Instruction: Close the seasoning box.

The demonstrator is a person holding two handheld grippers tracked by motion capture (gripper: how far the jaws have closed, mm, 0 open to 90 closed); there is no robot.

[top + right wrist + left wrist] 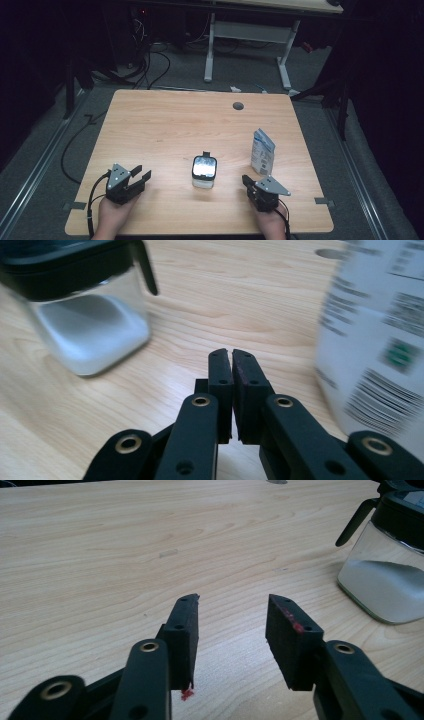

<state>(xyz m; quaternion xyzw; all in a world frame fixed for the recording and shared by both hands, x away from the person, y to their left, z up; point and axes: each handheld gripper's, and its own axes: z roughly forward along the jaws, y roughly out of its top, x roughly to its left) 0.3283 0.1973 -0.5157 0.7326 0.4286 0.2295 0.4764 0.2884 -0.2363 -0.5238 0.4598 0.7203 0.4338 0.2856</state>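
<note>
A clear square jar with a black lid and white powder inside stands at the middle front of the wooden table. A white and blue pouch stands upright to its right. My left gripper rests near the front left, open, with nothing between its pads; the jar sits off to its right. My right gripper lies at the front right, below the pouch. Its jaws are shut on nothing, between the jar and the pouch.
A grey cable hole sits near the table's far edge. Behind the table stands a desk on white legs, and cables trail over the dark floor. Tape tabs mark the table's front corners.
</note>
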